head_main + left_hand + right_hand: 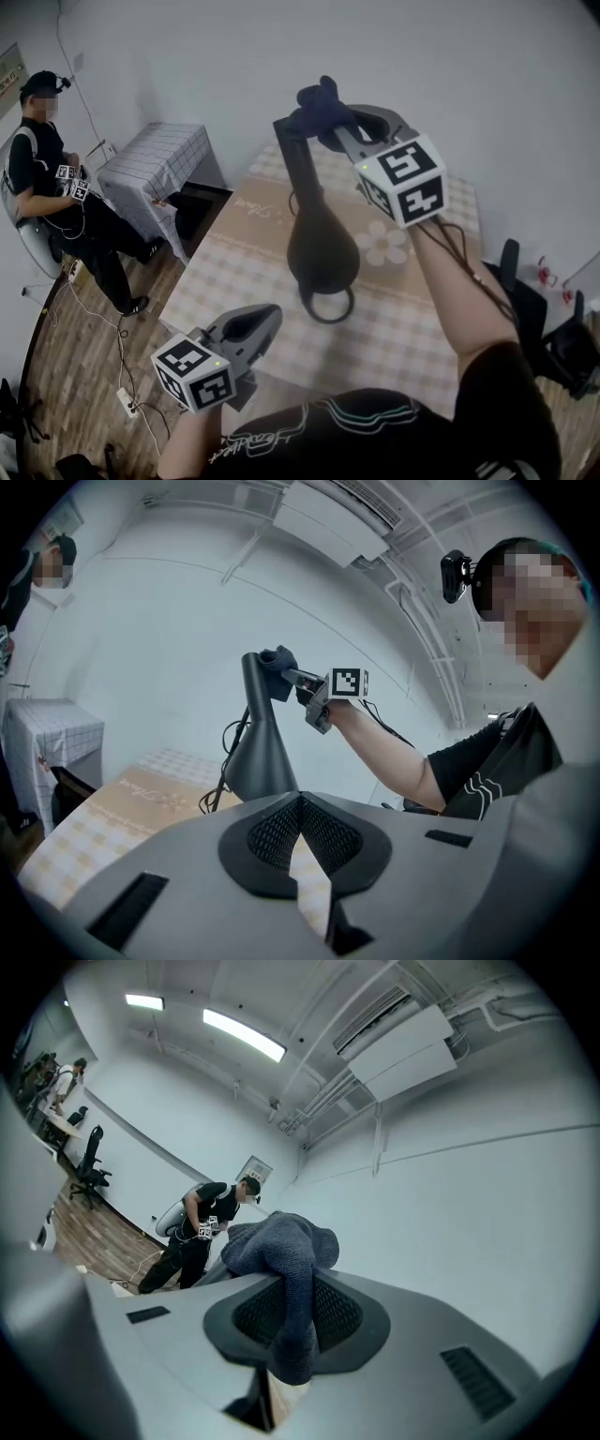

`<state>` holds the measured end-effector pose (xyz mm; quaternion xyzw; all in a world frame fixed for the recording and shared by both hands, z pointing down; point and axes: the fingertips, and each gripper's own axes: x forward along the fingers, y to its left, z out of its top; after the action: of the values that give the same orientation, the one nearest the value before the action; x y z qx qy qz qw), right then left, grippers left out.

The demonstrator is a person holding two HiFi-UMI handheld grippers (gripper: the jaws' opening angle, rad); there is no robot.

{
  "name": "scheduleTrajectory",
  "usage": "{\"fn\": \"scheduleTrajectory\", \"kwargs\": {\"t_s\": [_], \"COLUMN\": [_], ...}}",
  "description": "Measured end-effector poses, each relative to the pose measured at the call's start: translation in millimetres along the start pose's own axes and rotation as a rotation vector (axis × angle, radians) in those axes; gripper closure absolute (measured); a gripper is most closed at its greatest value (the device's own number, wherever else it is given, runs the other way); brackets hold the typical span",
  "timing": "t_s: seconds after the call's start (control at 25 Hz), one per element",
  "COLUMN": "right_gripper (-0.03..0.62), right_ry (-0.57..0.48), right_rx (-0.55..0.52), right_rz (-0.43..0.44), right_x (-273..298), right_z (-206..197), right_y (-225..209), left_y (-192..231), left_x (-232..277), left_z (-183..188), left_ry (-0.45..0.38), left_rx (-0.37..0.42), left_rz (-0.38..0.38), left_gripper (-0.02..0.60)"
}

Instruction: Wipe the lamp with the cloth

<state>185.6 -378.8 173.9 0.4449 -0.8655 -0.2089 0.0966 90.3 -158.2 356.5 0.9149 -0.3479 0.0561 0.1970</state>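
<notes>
My right gripper [330, 124] is up at the top of the lamp [321, 246]. Its fingers are clamped on the dark blue cloth [319, 101]. In the right gripper view the cloth [283, 1265] runs down between the two mesh pads and bunches in a thick wad just beyond the tips. That wad sits against the upper end of the lamp's slim black neck. From the left gripper view, the cloth [277, 661] is pressed to the top of the lamp [261, 752] on the side facing the right gripper [302, 680].

The lamp stands upright near the middle of the counter [225, 281], which has a beige checked cover. Its bulbous black base is on the cover, with a loop of dark cable [328, 305] lying against the base on my near side.

My left gripper [251, 323] is low at the near edge of the counter, well apart from the lamp. Its fingers are drawn together with nothing between them; the pads meet at the tips.

A person [56, 187] stands on the wooden floor at far left, beside a small table [155, 164] under a checked cover.
</notes>
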Motion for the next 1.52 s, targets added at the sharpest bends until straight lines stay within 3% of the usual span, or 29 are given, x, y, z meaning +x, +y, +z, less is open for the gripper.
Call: {"fn": "scheduleTrajectory", "kwargs": {"t_s": [0.8, 1.52], "right_gripper": [0.537, 0.537], "right_ry": [0.053, 0.096], "right_rx": [-0.11, -0.178], "right_rz": [0.224, 0.308], "right_x": [-16, -40], "right_z": [-39, -75], "right_y": [65, 96], "left_y": [-22, -36], "left_x": [6, 16], "left_z": [-25, -30], "left_ry": [0.0, 0.008], "left_rx": [-0.014, -0.012], "left_rz": [0.028, 0.019], "left_gripper": [0.583, 0.583]}}
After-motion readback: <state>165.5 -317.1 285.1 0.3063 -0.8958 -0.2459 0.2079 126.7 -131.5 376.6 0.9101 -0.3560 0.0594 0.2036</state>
